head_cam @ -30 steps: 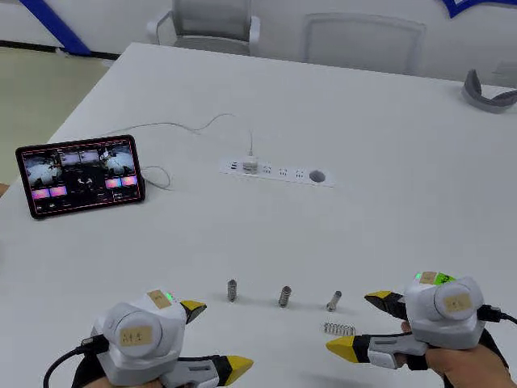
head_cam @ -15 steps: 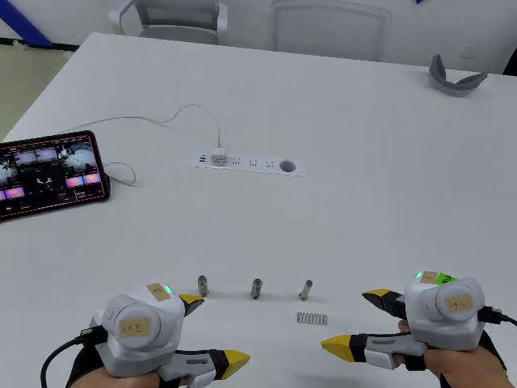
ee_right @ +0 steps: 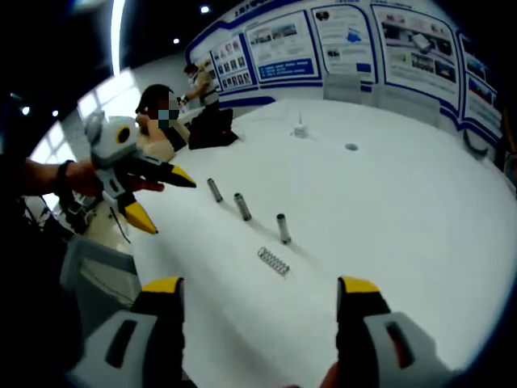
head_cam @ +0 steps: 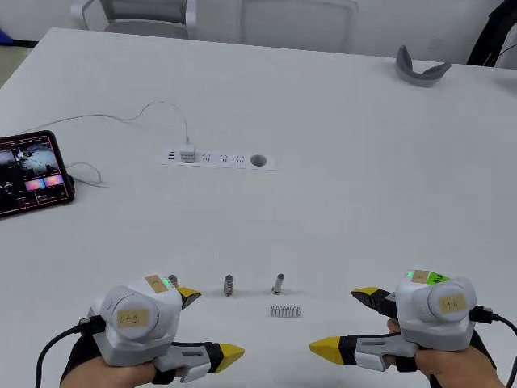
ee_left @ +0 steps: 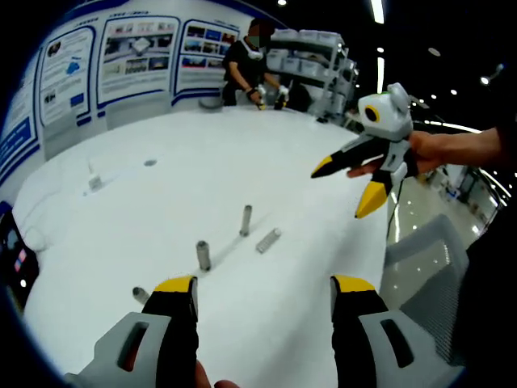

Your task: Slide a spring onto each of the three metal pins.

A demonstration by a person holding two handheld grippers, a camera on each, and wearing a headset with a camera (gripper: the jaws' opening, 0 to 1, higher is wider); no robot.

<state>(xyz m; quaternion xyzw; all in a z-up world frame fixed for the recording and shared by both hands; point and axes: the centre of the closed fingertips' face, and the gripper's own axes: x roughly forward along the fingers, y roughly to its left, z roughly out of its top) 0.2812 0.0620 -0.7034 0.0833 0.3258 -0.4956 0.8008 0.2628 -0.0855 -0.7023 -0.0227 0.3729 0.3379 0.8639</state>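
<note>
- Both tongs stand apart and hold nothing. The left gripper (head_cam: pixel 214 322) and right gripper (head_cam: pixel 339 319) hover low over the table (head_cam: pixel 363 202), with their jaws pointing inward toward each other.
- The loose spring (head_cam: pixel 285 311) lies on its side on the table, just in front of the rightmost pin (head_cam: pixel 278 283). It is near the pin but not touching it. We read it as staged for that pin.
- The three pins stand upright in a row between the grippers.
- The rightmost pin looks bare. The middle pin (head_cam: pixel 229 284) looks ribbed, so it's likely sprung already. The leftmost pin (ee_right: pixel 215 190) is too small for us to call.
- Our read is that at least one fit is left. The spring sits toward the right gripper's side, so that's the natural picker, and the left can steady the pin.
- The risk is that a thin spring lying flat may roll or squirt out of the jaws. We'd need it turned upright before it goes over the pin tip.
- The power strip (head_cam: pixel 214 158) and tablet (head_cam: pixel 28 174) are well apart from the work.
</note>
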